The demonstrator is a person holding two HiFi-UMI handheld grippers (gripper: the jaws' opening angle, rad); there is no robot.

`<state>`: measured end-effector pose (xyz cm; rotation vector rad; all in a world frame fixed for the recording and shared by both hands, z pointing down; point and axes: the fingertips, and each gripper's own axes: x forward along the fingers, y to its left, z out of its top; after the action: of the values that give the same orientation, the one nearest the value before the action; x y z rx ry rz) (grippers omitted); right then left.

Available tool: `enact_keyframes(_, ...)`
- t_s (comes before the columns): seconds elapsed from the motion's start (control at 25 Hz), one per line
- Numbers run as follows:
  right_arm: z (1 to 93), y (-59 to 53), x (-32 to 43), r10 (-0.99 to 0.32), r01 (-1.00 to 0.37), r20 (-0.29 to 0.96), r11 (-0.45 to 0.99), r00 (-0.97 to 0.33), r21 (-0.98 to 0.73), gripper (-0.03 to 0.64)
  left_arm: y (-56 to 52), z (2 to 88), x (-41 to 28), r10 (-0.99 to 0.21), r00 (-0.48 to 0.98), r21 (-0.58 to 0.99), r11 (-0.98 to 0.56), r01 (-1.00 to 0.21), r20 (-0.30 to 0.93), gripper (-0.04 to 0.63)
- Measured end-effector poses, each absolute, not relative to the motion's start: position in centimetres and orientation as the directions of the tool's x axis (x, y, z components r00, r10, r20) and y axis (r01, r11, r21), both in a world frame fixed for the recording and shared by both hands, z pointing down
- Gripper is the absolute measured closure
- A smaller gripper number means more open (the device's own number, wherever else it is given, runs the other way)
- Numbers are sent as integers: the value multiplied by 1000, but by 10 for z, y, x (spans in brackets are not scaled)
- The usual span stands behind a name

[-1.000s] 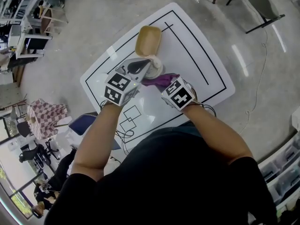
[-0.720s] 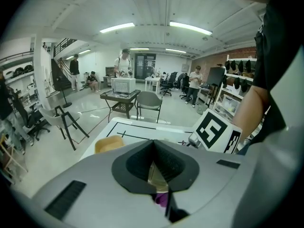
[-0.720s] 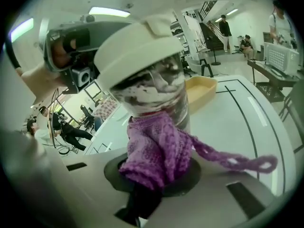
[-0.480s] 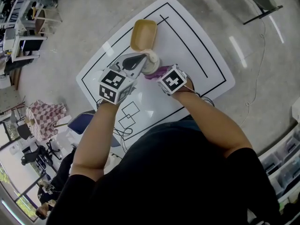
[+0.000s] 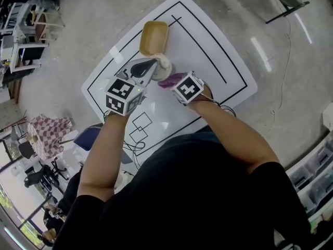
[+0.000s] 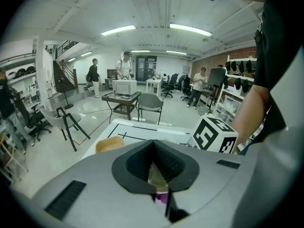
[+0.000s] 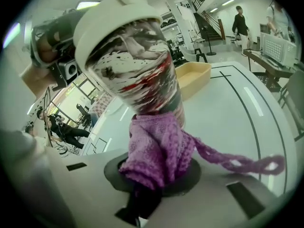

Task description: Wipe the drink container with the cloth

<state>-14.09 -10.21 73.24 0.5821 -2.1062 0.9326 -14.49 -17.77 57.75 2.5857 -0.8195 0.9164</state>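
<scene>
The drink container [image 7: 134, 56], a patterned cup with a white lid, sits over the middle of the white worktop [image 5: 208, 51], between the two hand-held grippers. The left hand-held gripper [image 6: 156, 177] is clamped on it, a pale sliver of it pinched between the closed jaws. The right hand-held gripper [image 7: 152, 177] is clamped on a bunched purple cloth [image 7: 156, 151], which presses against the cup's lower side. A tan tray [image 5: 153, 38] lies just beyond.
</scene>
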Motion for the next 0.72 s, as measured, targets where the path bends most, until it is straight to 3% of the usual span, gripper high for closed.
enact_keyframes(0.24, 725, -64, -97, -66, -634, 818, 668, -572, -389, 532, -176, 576, -146, -423, 637, 71, -796, -601, 644, 574)
enact_keyframes(0.52, 664, -61, -85, -79, -431, 722, 844, -687, -319, 532, -177, 574, -143, -430, 634, 76, -787, -612, 643, 574)
enact_keyframes(0.72, 623, -93, -85, -139, -406, 687, 881, -713, -243, 532, -177, 574, -140, -429, 628, 82, -781, -619, 649, 574)
